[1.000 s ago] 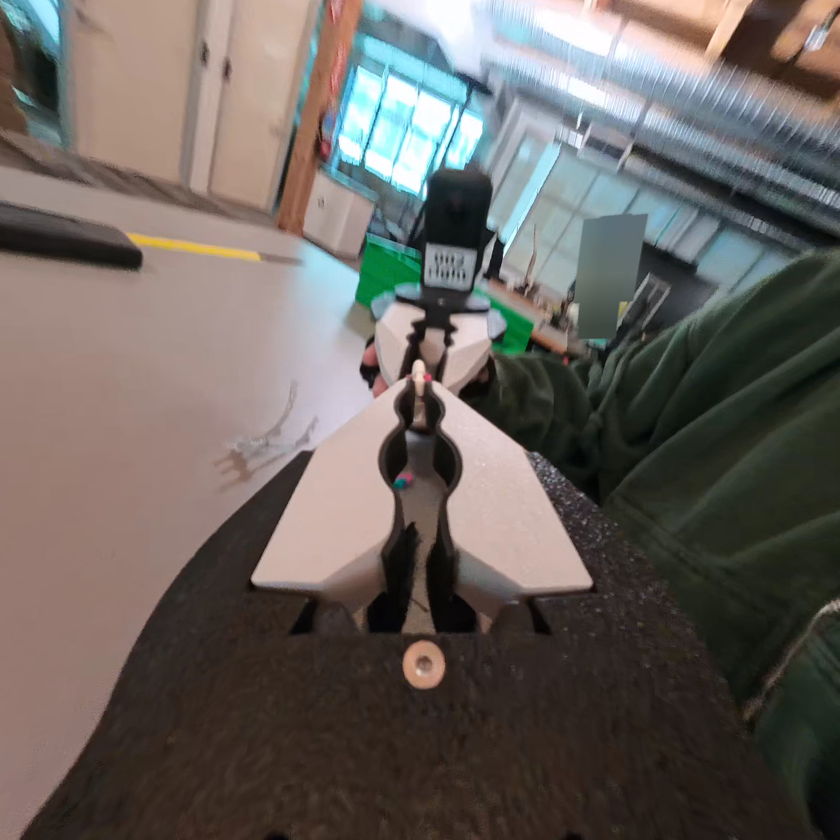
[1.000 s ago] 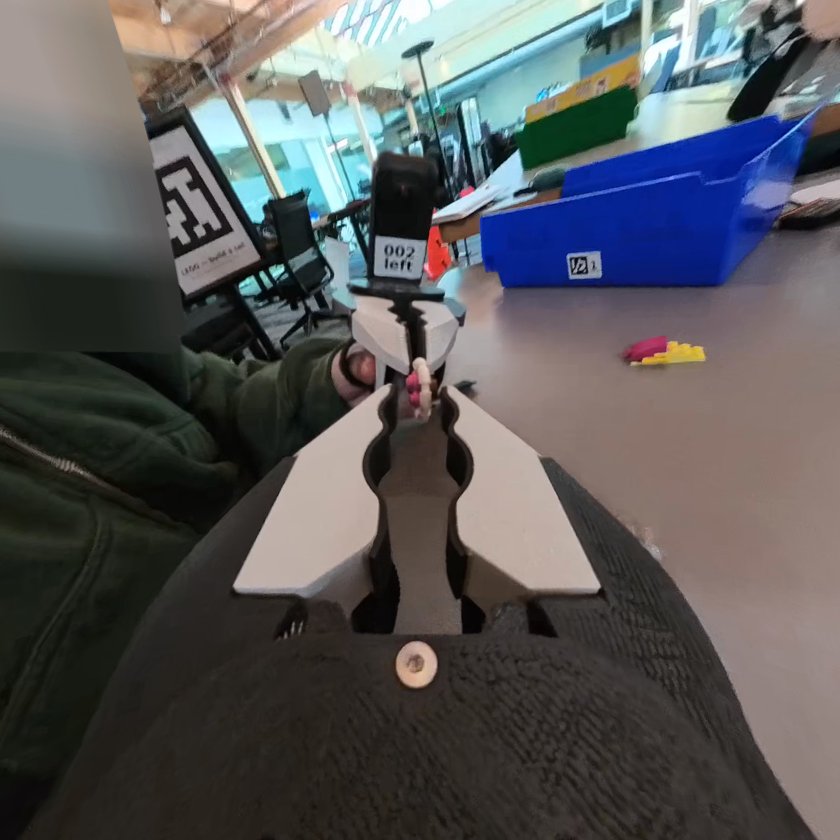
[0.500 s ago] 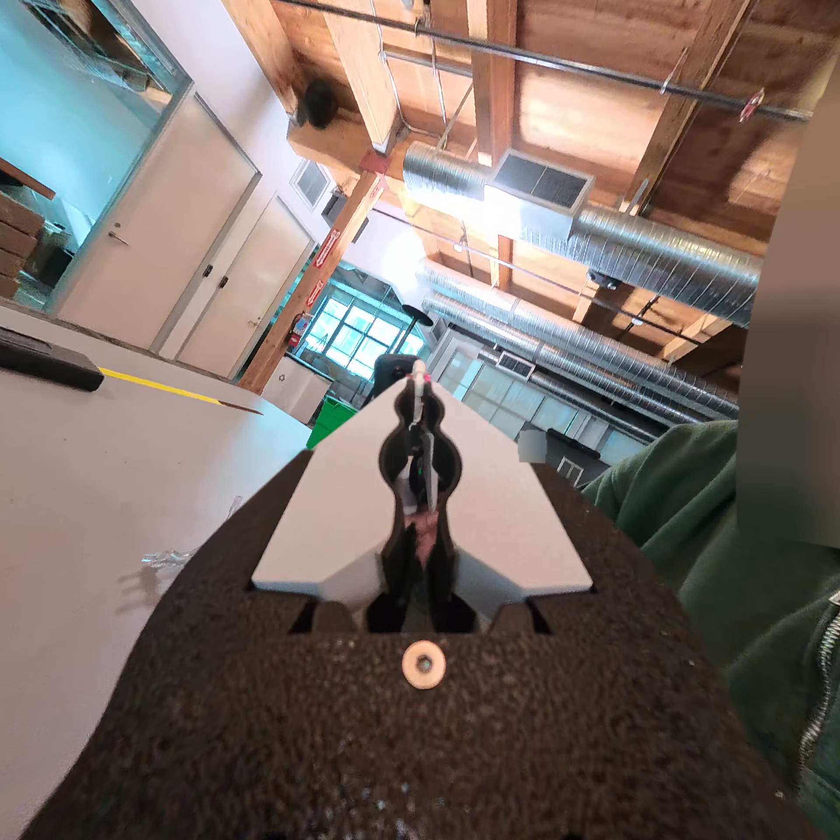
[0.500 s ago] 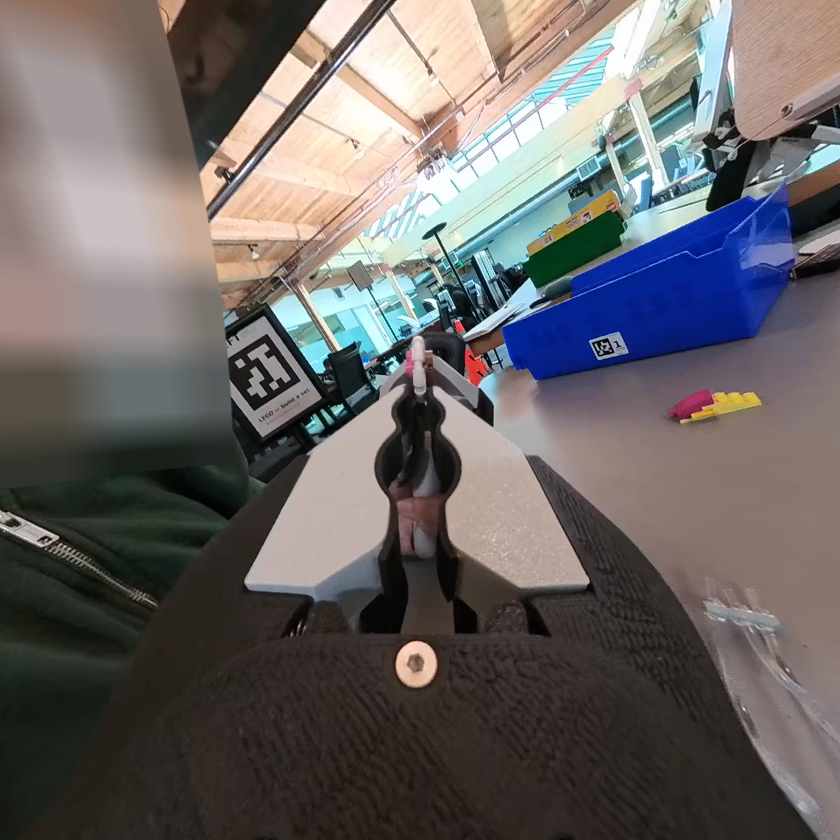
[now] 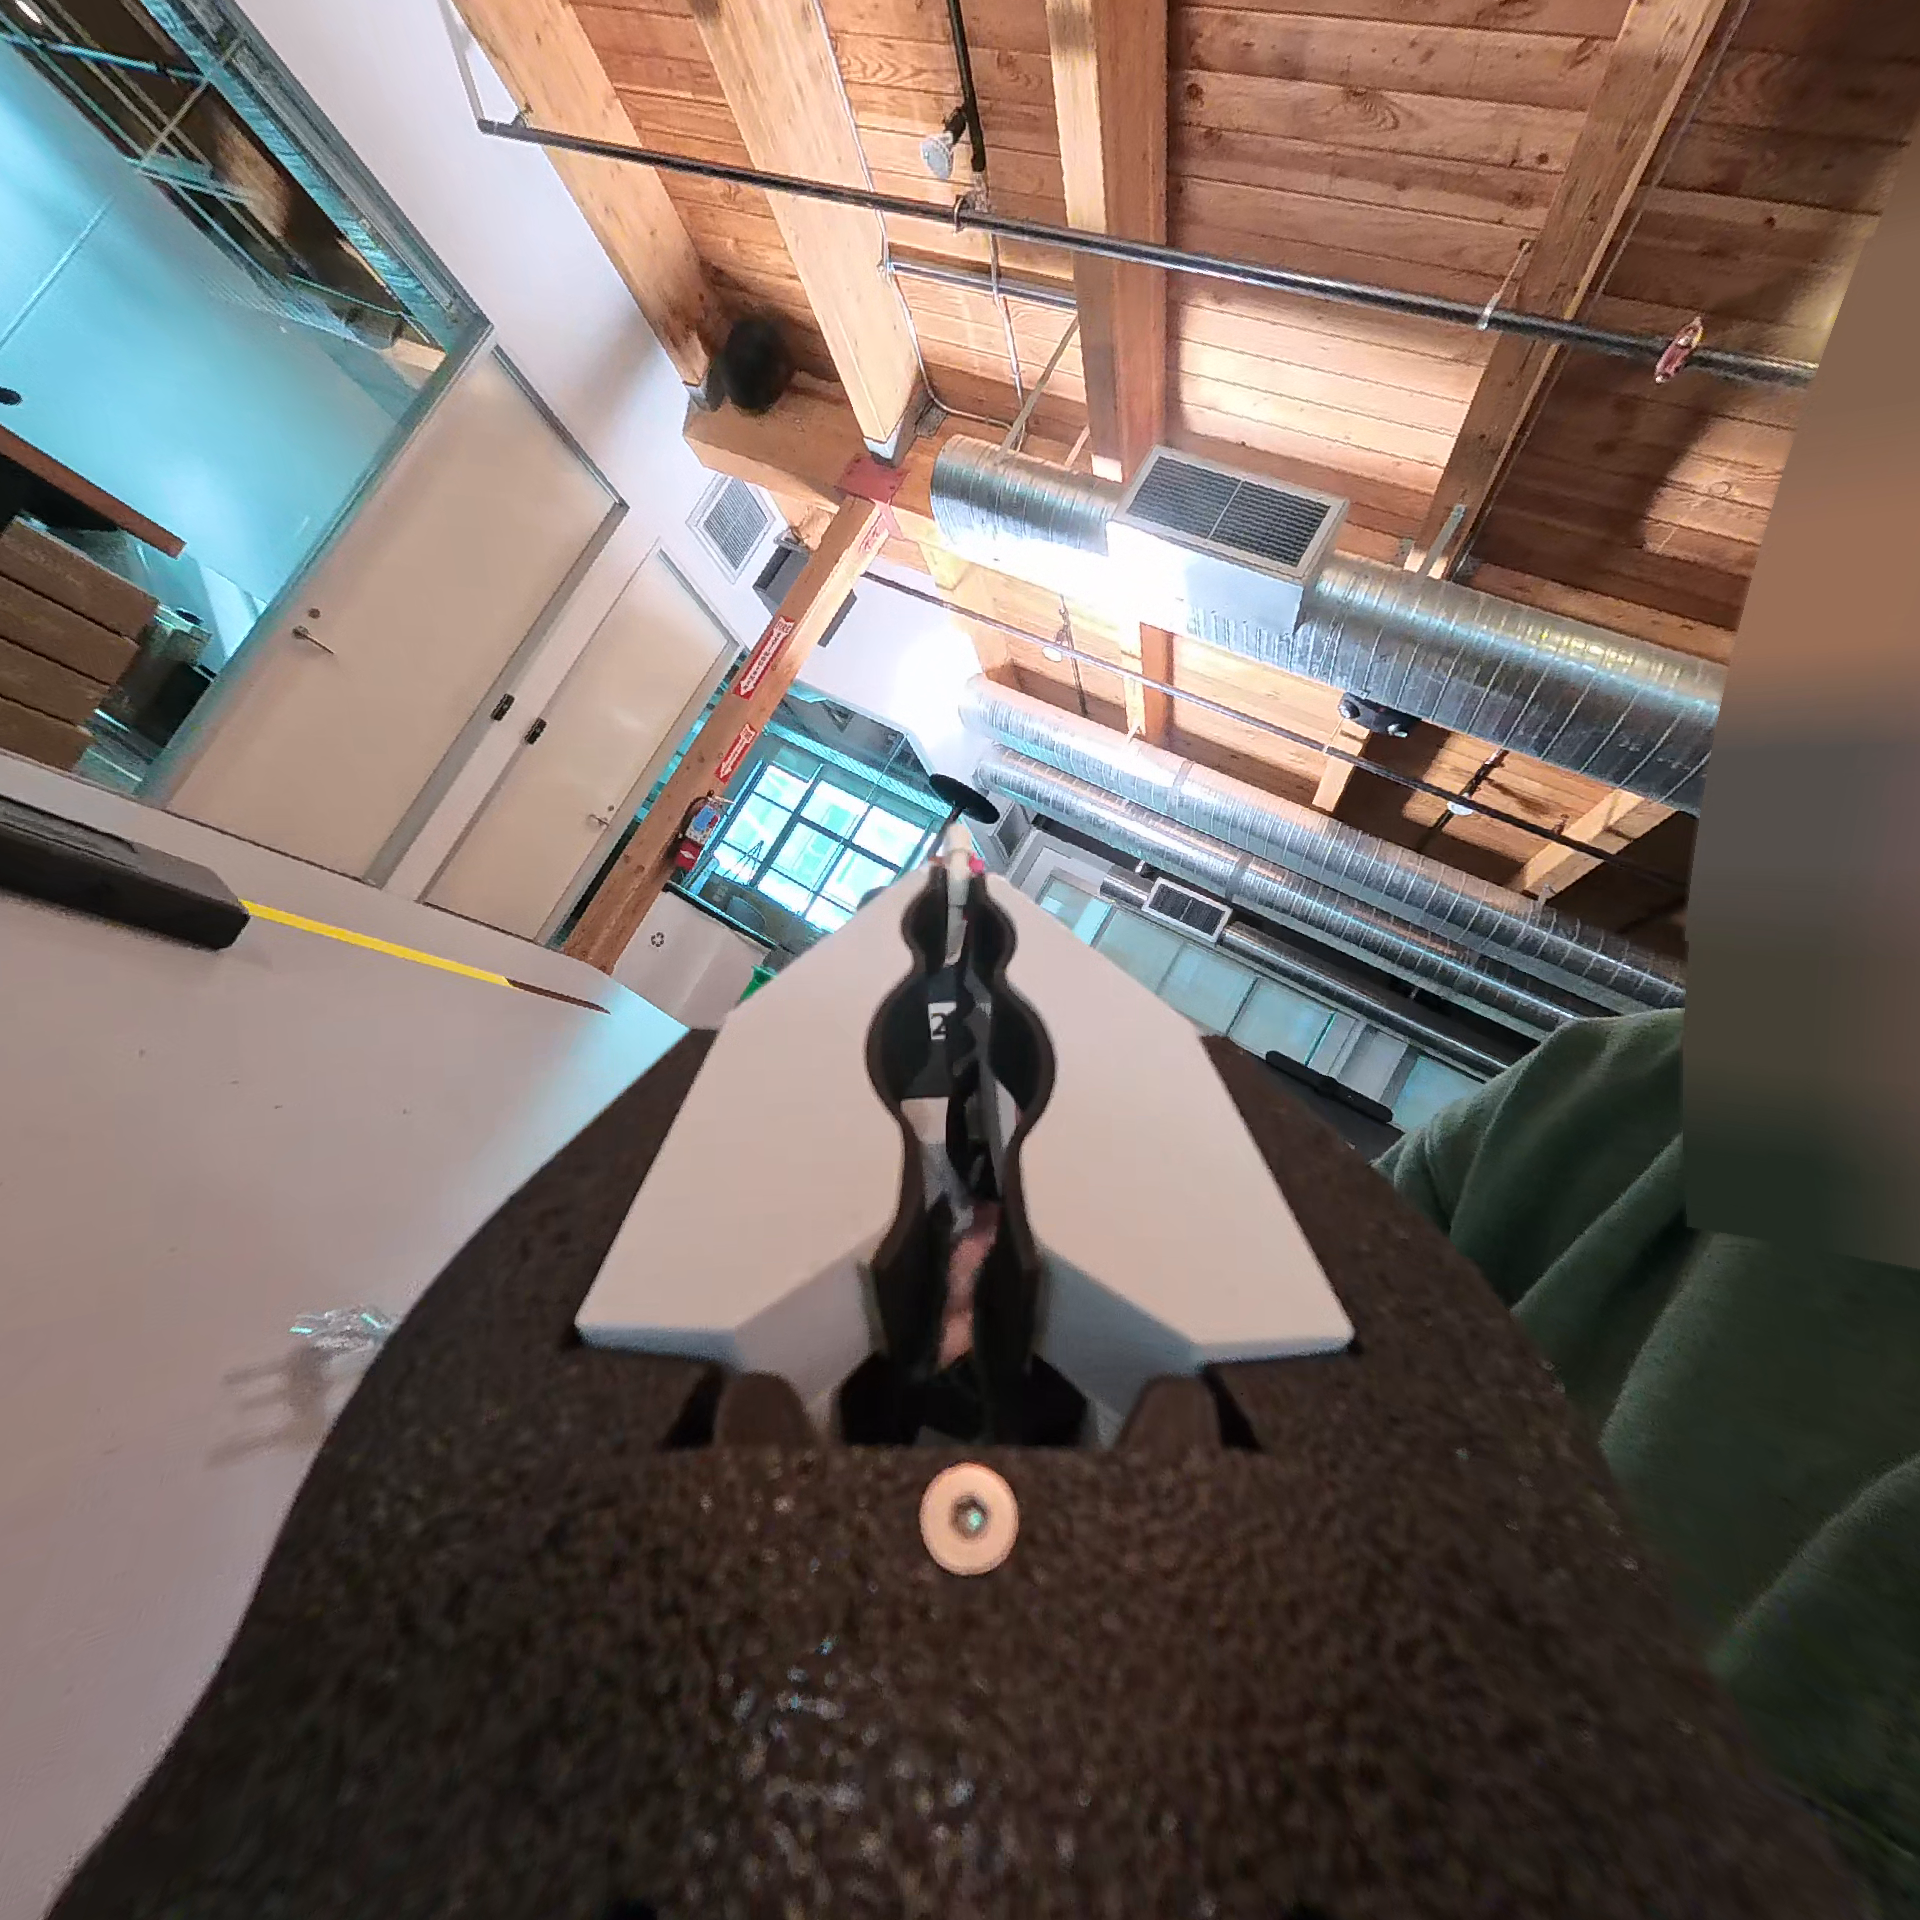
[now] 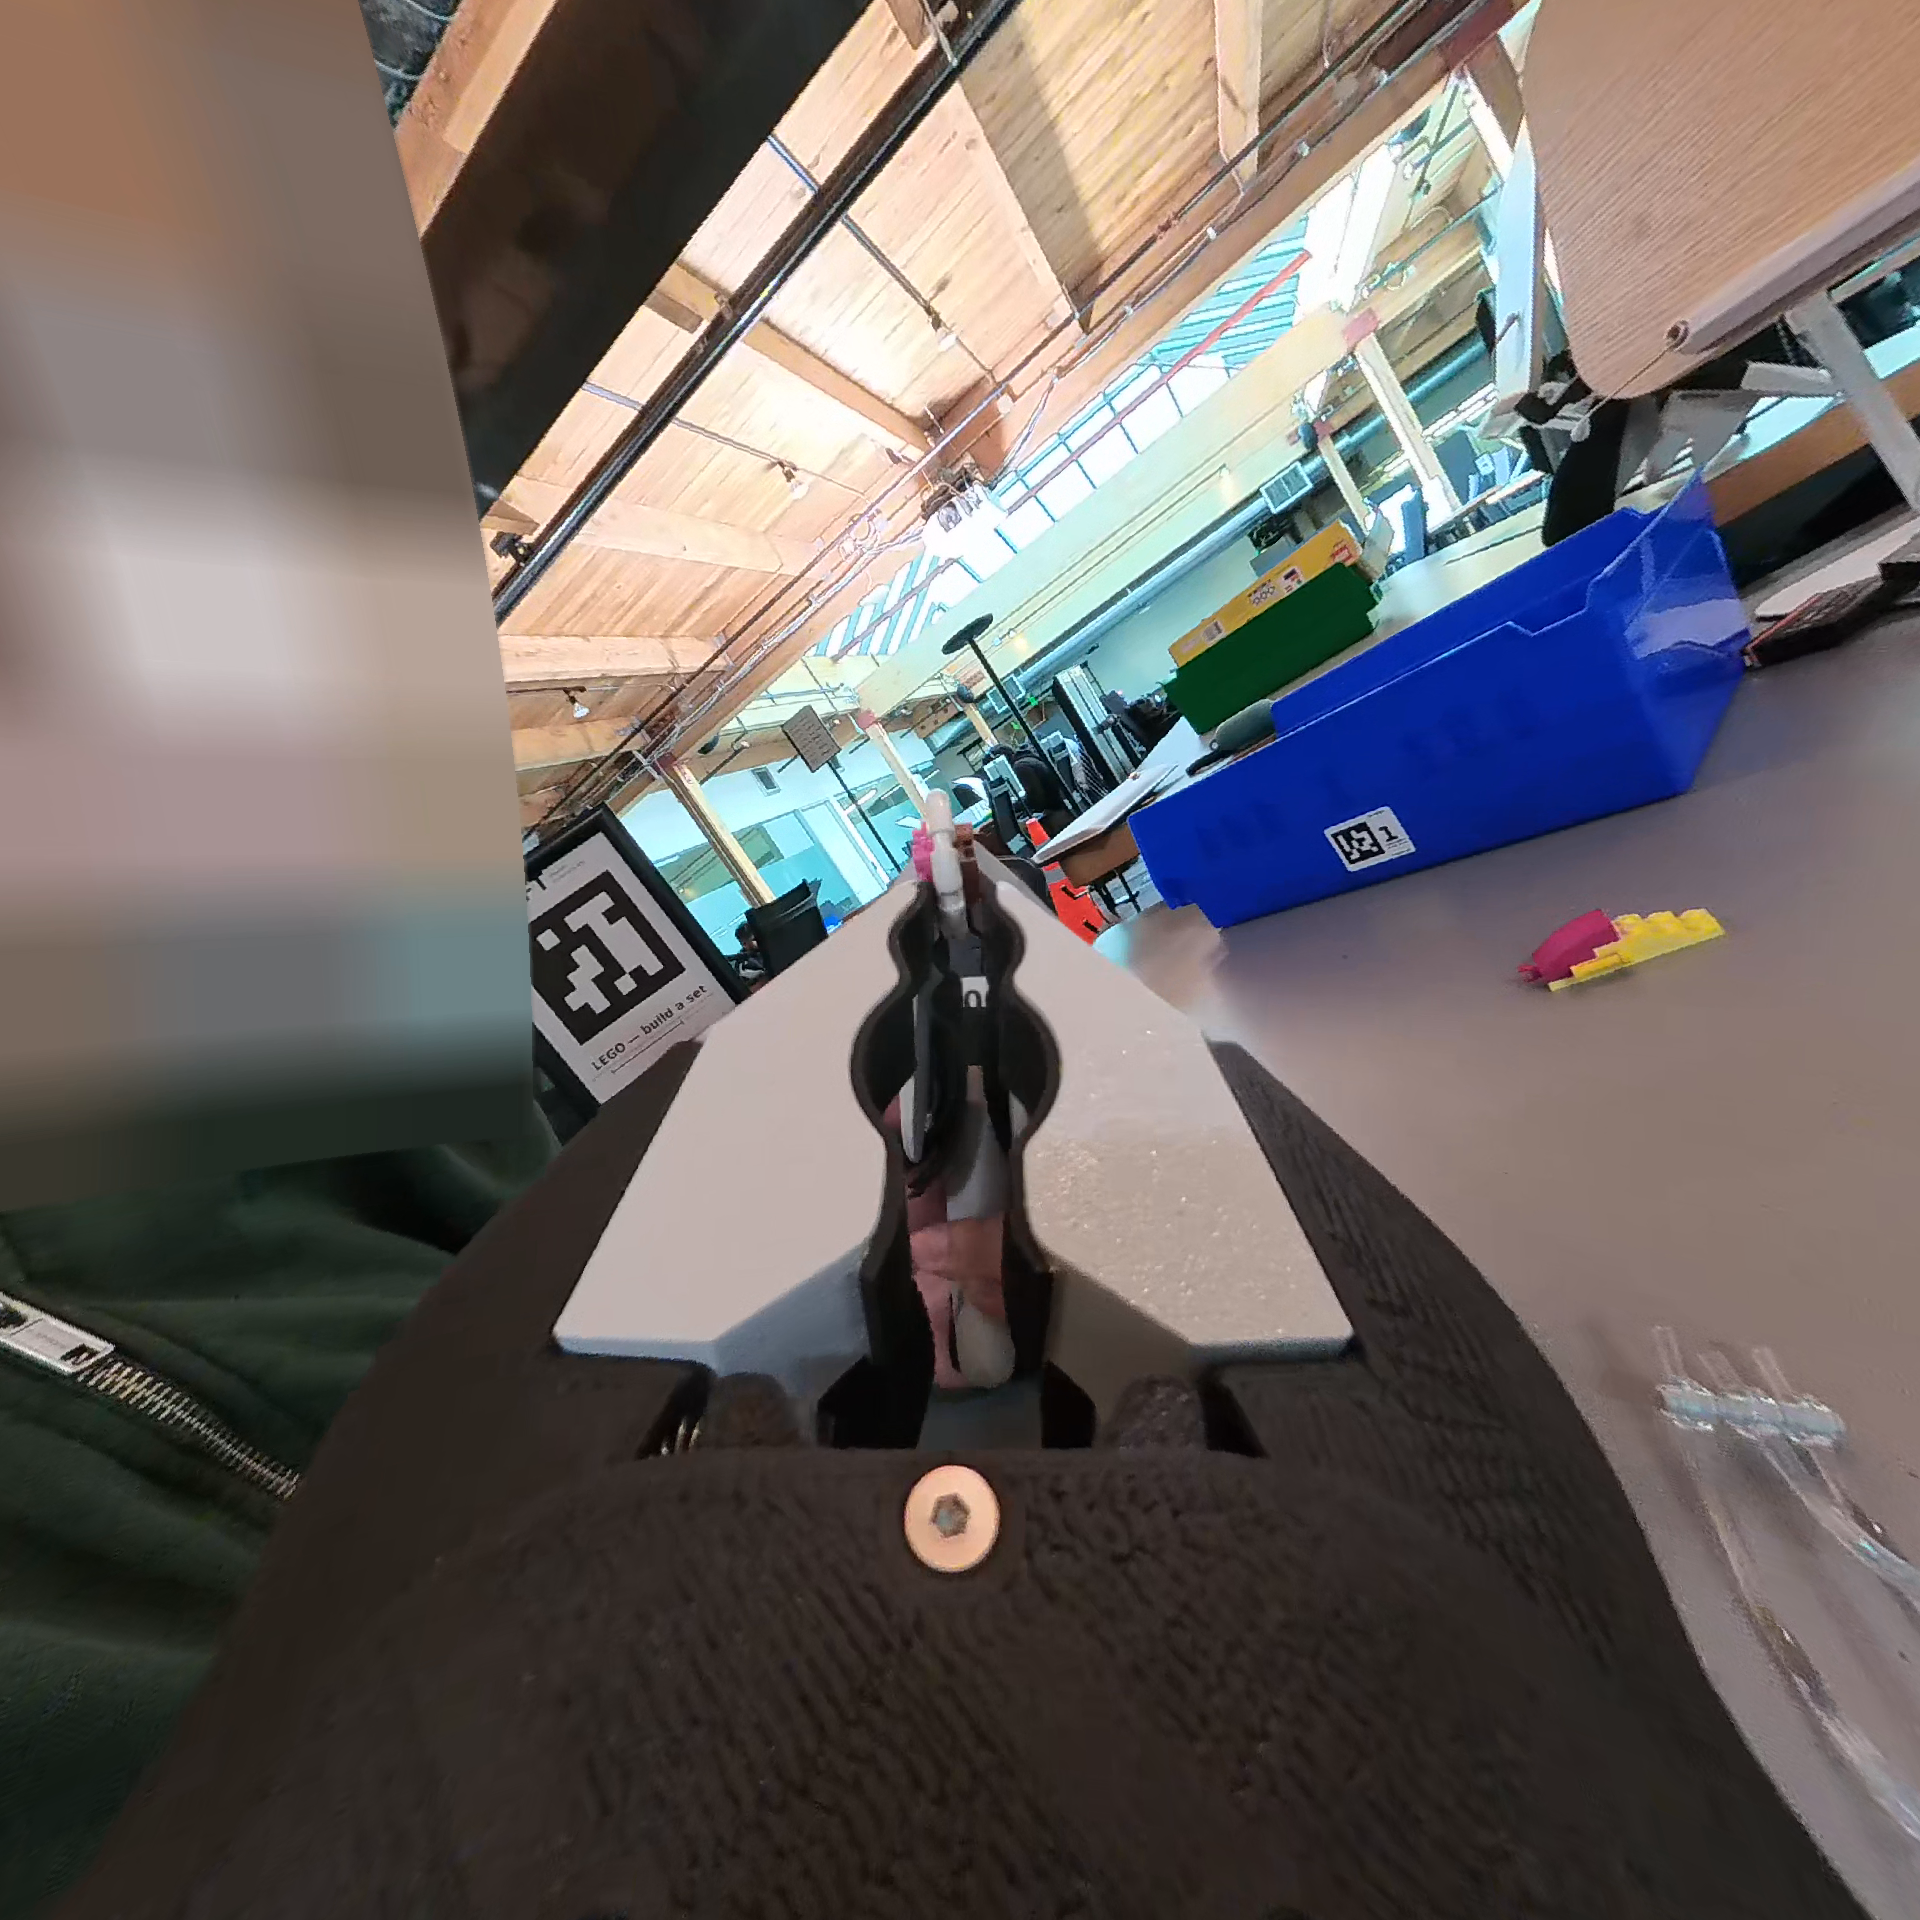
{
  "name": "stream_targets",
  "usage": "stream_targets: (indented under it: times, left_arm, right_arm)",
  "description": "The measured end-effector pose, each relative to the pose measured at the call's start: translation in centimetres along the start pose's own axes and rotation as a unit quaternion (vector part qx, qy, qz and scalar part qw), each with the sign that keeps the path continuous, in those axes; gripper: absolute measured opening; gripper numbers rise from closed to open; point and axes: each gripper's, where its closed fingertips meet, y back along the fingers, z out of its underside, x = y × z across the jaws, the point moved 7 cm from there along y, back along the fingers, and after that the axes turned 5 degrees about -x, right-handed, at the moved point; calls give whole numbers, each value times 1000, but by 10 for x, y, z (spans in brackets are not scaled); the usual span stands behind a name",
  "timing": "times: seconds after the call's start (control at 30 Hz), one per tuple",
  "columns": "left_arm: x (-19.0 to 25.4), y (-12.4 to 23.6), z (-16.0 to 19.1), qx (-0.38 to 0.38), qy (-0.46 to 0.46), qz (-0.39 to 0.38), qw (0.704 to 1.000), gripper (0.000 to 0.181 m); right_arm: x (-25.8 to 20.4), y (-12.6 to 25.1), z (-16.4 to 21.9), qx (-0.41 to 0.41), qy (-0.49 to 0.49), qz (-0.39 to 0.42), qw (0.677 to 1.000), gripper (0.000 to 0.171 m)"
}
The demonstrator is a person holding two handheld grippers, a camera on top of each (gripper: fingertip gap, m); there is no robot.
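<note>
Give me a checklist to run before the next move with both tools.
1. Left tool shut on the small white piece: ok.
2. Right tool shut on the white and pink piece: ok.
3. Both tools share one piece: cannot tell.
4. Pink and yellow bricks clear of the tools, on the table: ok.
5. Clear plastic bag away from the right tool's tips: ok.
6. Blue bin contents visible: cannot tell.

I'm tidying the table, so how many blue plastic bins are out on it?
1: the blue plastic bin stands at the far side of the grey table, beyond the pink and yellow brick piece. Others may sit outside the view.
</note>
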Motion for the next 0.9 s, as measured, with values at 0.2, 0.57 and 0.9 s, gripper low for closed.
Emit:
stream_targets:
  times: [0.2,0.57,0.9]
  left_arm:
    - [-5,0,2,-39,-48,-73,995,1]
    - [13,-13,12,-229,-494,-267,795,6]
    - [10,-12,20,-279,-566,-283,722,2]
  right_arm:
    - [3,5,-2,-12,70,80,994,4]
    - [4,5,1,-67,156,198,965,5]
    - [4,0,10,-171,297,271,900,5]
